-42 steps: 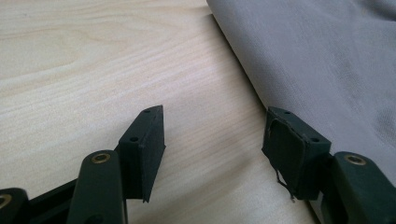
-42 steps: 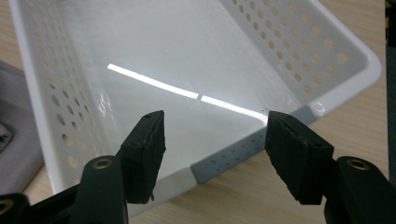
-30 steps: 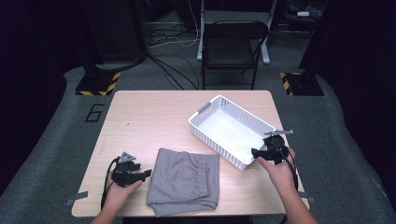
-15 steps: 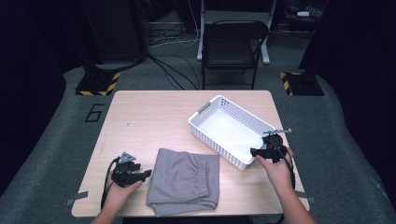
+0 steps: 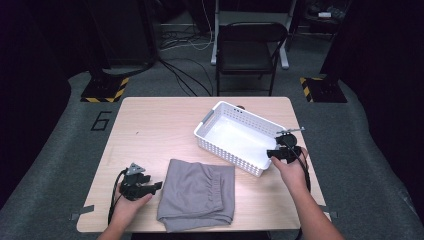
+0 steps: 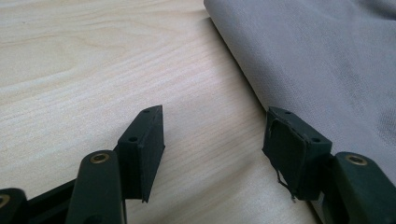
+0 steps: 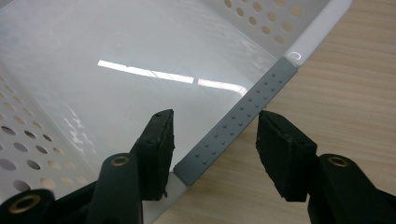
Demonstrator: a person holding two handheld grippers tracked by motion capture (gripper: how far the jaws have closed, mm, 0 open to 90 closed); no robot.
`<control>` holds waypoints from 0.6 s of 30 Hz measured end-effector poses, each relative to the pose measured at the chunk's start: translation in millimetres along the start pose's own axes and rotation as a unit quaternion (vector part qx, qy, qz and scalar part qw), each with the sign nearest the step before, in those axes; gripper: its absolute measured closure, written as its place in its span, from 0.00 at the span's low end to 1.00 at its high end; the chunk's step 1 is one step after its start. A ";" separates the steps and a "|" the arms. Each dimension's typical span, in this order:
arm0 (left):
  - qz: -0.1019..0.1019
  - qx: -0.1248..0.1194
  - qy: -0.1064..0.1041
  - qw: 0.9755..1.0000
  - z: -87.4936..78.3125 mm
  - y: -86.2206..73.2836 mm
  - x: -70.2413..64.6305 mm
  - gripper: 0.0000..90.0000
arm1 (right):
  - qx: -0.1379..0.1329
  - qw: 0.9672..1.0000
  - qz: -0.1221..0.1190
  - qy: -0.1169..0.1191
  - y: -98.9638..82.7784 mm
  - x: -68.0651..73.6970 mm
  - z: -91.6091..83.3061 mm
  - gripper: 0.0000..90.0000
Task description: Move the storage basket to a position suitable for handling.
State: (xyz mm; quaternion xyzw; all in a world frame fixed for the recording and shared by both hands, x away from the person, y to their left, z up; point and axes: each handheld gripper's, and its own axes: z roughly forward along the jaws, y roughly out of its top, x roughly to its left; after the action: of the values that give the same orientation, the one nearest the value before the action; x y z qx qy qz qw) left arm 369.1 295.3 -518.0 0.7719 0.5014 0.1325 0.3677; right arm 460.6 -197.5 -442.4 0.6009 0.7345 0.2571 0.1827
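A white perforated basket [image 5: 235, 107] sits slanted on the right half of the wooden table [image 5: 150, 125]. My right gripper [image 5: 272, 154] is at its near right end. In the right gripper view its jaws straddle the grey dotted handle strip [image 7: 252, 100] on the basket's rim [image 7: 317, 28]; my right gripper [image 7: 215, 140] has just been closing, and a gap still shows at the outer pad [image 7: 280, 154]. A folded grey garment [image 5: 197, 195] lies at the front middle. My left gripper [image 5: 156, 186] rests open just left of it, one pad [image 6: 292, 149] at the garment's edge [image 6: 327, 60].
A black folding chair [image 5: 250, 47] stands beyond the table's far edge, with cables on the floor around it. Bare tabletop stretches over the left and far parts. The table's front edge runs just below both hands.
My right hand has moved in towards the basket's near right end, and its jaws have narrowed around the rim's grey strip. The left hand and the garment have stayed put.
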 end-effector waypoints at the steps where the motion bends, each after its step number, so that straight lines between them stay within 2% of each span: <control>1: -0.001 -0.001 0.000 1.000 0.0 -0.1 -0.1 0.42 | 0.000 1.000 -0.002 0.000 2.1 0.5 1.4 0.53; 5: -0.007 -0.001 -0.001 1.000 -0.3 -0.6 -0.9 0.42 | -0.001 1.000 -0.005 0.001 7.5 3.6 5.5 0.56; 9: -0.001 0.001 0.000 1.000 -1.1 -0.9 0.1 0.42 | 0.001 1.000 -0.011 -0.001 16.3 9.1 11.7 0.60; 10: 0.000 -0.004 0.001 1.000 -0.6 -1.5 -0.1 0.42 | -0.002 1.000 -0.015 -0.001 21.2 12.8 14.7 0.63; 12: 0.001 0.003 -0.004 1.000 -1.7 -1.1 0.4 0.42 | -0.004 1.000 -0.018 -0.002 22.6 13.9 15.6 0.64; 14: -0.003 -0.005 0.000 1.000 -1.1 -2.1 -0.1 0.42 | -0.011 1.000 -0.019 0.005 27.4 19.5 19.7 0.66; 18: 0.000 0.000 -0.002 1.000 -2.8 -2.7 0.5 0.42 | -0.010 1.000 -0.027 0.008 33.2 26.6 23.8 0.68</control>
State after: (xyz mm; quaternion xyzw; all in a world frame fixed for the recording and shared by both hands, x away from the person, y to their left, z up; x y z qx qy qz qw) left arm 365.9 297.5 -518.0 0.7726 0.5002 0.1306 0.3686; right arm 495.0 -162.9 -440.5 0.5771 0.7493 0.2637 0.1896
